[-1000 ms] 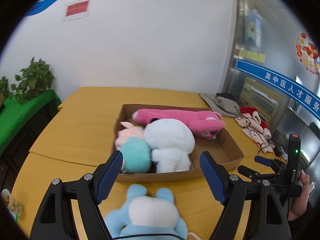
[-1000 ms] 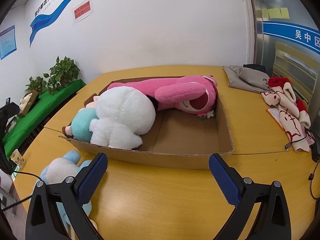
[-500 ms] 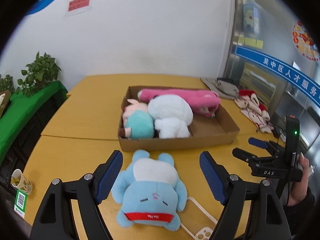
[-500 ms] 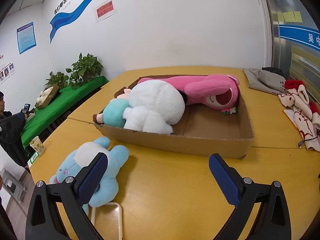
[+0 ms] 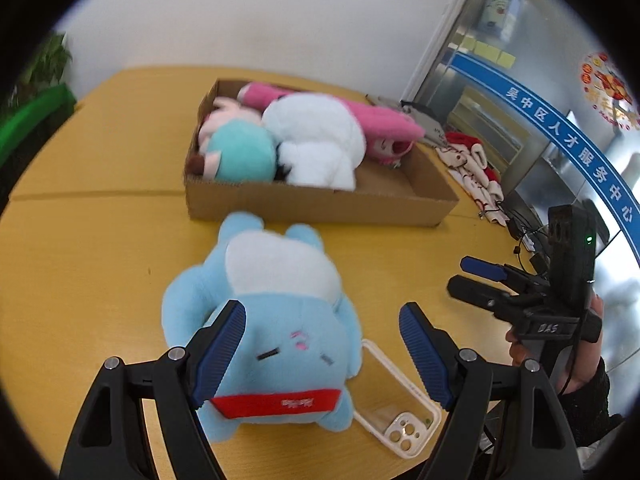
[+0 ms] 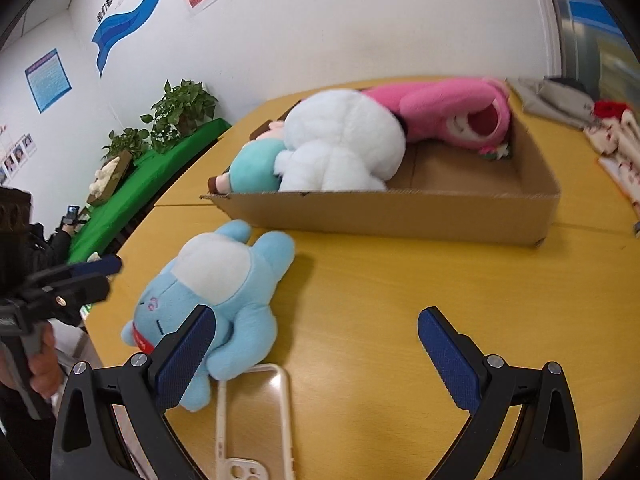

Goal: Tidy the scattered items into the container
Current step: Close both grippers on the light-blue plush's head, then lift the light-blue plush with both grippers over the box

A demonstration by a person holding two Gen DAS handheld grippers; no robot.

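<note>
A light blue plush [image 5: 276, 312] lies face up on the yellow table [image 5: 100, 264], just in front of the cardboard box [image 5: 320, 206]. My left gripper [image 5: 322, 350] is open and low over the plush's head; the left pad overlaps its side and the right pad stands apart. The box holds a pink plush [image 5: 384, 128], a white plush [image 5: 320, 140] and a teal plush [image 5: 240, 152]. My right gripper [image 6: 318, 356] is open over bare table, with the blue plush [image 6: 216, 288] by its left finger. The box [image 6: 400, 212] is beyond.
A clear phone case [image 6: 252, 420] lies beside the plush near the table's front edge. Red-and-white fabric [image 5: 472, 168], a grey cloth and cables sit right of the box. A green-covered bench with plants [image 6: 176, 116] and a seated person [image 6: 60, 236] are on the left.
Both grippers sank and tipped downward toward the table. The blue plush now fills the space between the left fingers, and the phone case has come into both views.
</note>
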